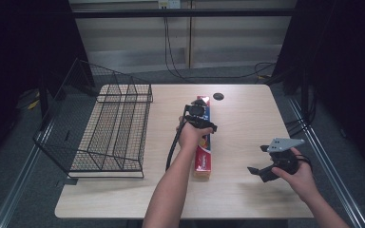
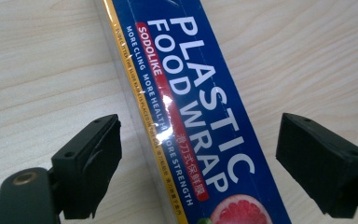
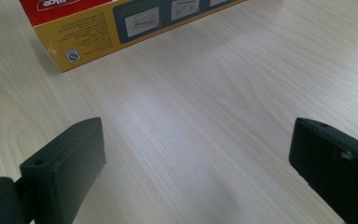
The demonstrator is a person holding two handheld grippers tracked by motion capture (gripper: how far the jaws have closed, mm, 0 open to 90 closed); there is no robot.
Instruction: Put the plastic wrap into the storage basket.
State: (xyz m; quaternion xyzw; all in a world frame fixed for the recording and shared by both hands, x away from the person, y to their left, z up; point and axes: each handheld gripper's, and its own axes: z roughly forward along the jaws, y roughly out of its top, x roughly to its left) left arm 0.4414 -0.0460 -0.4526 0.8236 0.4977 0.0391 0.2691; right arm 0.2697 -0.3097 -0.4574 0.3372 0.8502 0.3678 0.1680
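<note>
Box of plastic wrap (image 1: 204,151) lying mid-table, right of wire basket (image 1: 107,128). L gripper (image 2: 198,161) straddling box, jaws spread, not yet pinching. R gripper (image 1: 259,173) idling right of box, jaws spread, empty. Next: squeezing, lifting.

From my remote seat, I saw a pale wooden table (image 1: 247,199) with rounded corners standing on a grey floor (image 1: 218,73). A black wire basket (image 1: 109,128) lay at about nine o'clock on the tabletop, its near edge over the table's left side and its open mesh walls flaring outward to the left. A small dark round hole (image 1: 218,96) sat in the tabletop near twelve o'clock. Beyond the table, at twelve o'clock, black cables (image 1: 171,52) hung down a light wall panel (image 1: 133,38) and trailed along the floor toward two o'clock.
</note>
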